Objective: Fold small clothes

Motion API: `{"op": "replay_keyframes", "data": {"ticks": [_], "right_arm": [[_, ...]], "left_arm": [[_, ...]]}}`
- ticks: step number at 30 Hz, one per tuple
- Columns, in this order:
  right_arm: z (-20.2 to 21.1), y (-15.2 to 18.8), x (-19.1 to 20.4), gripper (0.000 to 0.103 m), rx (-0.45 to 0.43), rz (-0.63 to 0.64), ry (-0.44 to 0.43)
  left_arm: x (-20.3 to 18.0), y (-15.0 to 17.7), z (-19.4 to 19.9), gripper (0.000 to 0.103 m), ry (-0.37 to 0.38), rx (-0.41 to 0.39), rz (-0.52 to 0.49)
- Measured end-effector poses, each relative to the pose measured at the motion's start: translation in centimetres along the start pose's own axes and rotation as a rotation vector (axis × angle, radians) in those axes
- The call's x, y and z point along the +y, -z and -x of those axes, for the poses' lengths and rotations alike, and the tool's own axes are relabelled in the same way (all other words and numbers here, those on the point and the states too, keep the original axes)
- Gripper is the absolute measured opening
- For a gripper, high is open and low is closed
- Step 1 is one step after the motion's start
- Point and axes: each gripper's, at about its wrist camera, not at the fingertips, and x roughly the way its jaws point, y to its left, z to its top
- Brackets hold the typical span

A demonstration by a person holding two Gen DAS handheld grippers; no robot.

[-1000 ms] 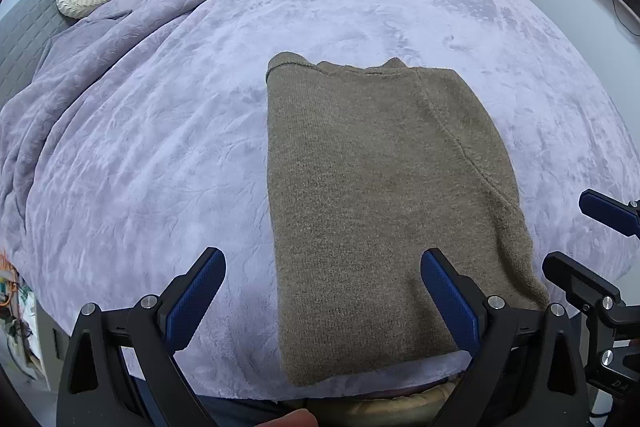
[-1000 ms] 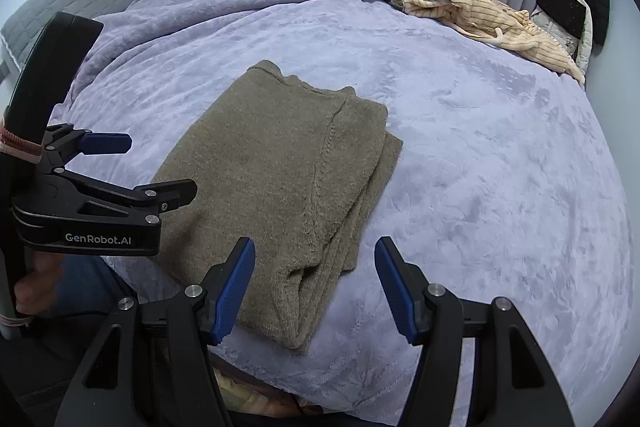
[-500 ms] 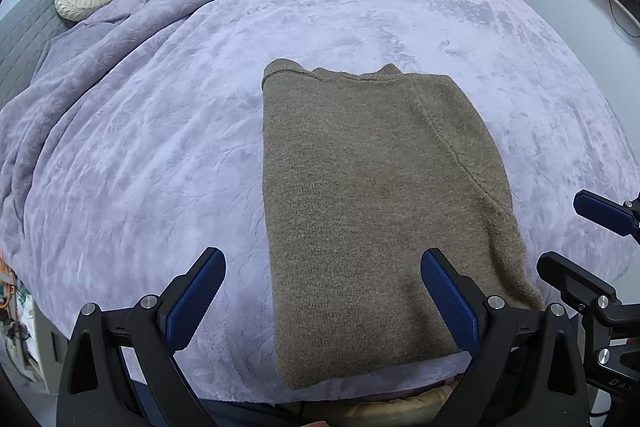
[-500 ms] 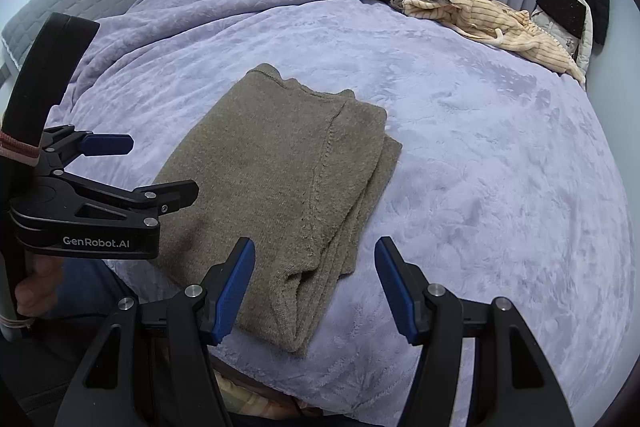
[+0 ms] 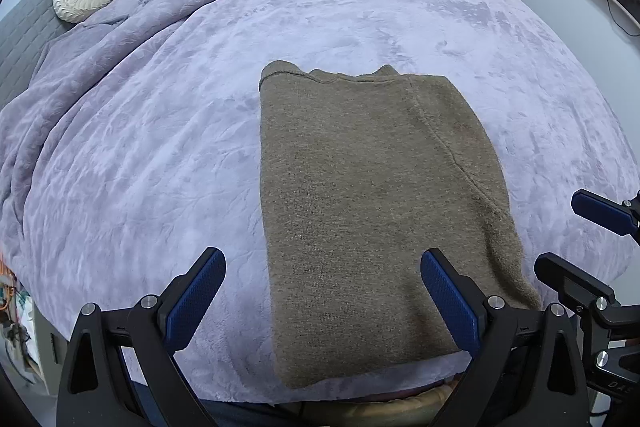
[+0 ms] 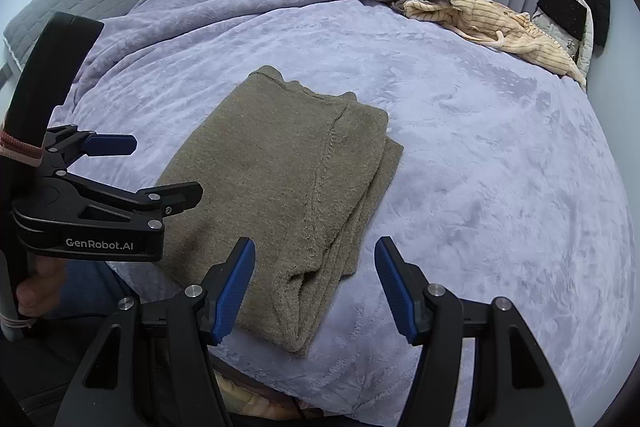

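Left gripper [image 5: 322, 301] hangs spread wide, nothing in it, over the near left part of the olive knit sweater [image 5: 360, 195], which lies folded lengthwise on the lilac blanket [image 5: 140, 155]. Right gripper [image 6: 316, 285] is spread and empty too, over the stacked edge layers (three or so?). My guess: a shallow pinch there catches only the top layer and the fold slides apart.

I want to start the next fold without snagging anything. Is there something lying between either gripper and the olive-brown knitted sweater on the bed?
Nothing visible. The open left gripper and open right gripper hang over the near end of the olive-brown knitted sweater; only bare lilac plush blanket surrounds it.
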Motion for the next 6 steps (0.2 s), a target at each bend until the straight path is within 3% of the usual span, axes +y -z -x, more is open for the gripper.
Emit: {"op": "replay_keyframes", "data": {"ticks": [6], "right_arm": [[0.05, 0.13, 0.05, 0.066, -0.001, -0.002, -0.001]], "left_arm": [[0.16, 0.02, -0.01, 0.099, 0.003, 0.002, 0.004]]}}
